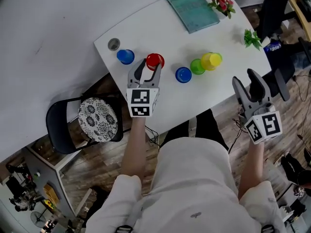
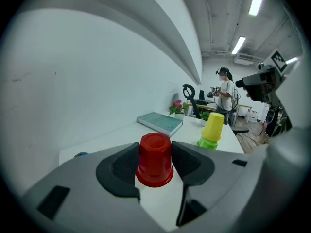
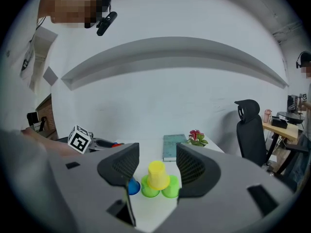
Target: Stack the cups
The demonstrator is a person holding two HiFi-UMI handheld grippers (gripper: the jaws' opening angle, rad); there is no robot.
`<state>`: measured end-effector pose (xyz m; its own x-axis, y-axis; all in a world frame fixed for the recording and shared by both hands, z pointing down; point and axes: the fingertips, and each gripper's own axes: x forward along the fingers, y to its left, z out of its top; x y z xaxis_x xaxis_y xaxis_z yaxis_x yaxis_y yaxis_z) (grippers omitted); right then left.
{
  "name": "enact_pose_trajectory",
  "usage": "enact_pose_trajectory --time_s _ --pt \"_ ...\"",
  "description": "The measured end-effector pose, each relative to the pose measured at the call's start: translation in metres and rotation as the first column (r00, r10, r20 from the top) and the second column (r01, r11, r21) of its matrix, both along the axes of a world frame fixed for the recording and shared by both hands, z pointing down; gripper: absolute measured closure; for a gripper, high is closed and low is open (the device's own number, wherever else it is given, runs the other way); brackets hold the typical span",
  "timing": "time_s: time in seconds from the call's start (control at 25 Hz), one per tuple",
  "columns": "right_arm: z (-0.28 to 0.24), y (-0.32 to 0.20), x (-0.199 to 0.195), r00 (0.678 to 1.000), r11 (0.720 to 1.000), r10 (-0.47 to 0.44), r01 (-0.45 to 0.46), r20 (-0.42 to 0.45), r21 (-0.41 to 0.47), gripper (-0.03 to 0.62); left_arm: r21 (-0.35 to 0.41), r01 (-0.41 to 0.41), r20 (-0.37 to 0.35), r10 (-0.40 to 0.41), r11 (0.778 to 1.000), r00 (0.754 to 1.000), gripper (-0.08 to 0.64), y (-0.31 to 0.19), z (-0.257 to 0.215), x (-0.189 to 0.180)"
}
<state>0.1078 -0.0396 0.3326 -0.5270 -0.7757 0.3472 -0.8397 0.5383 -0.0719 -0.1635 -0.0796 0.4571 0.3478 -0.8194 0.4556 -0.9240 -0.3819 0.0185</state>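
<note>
An upside-down red cup [image 1: 155, 59] [image 2: 155, 152] sits between the pads of my left gripper [image 1: 151, 63] [image 2: 155, 163], which is shut on it just over the white table [image 1: 146, 28]. To its left stands a blue cup [image 1: 125, 56], to its right another blue cup [image 1: 183, 74] [image 3: 134, 186]. Further right, a yellow cup [image 1: 210, 61] [image 3: 157, 174] [image 2: 213, 124] is stacked on a green cup [image 3: 149, 189] [image 2: 209, 142], with a second green cup [image 1: 197, 66] [image 3: 171, 187] beside it. My right gripper [image 1: 246, 79] [image 3: 154, 166] hangs open and empty off the table's near right edge, facing that group.
A teal book [image 1: 192, 1], red flowers [image 1: 222, 4] and a small green plant [image 1: 251, 38] lie at the table's far end. A grey disc [image 1: 113, 43] is set in the table near the left blue cup. A chair with a patterned cushion [image 1: 97, 119] stands at the table's left. A person [image 2: 224, 93] stands far off.
</note>
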Motion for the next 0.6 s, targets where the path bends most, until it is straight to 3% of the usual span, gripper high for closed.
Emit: enact_pose_trajectory --time_s 0.6 --pt "0.001 0.004 0.017 0.999 1.000 -0.027 0.026 0.046 0.015 0.351 0.035 -0.154 -0.041 0.156 0.987 0.987 0.341 0.036 -0.035 0.092"
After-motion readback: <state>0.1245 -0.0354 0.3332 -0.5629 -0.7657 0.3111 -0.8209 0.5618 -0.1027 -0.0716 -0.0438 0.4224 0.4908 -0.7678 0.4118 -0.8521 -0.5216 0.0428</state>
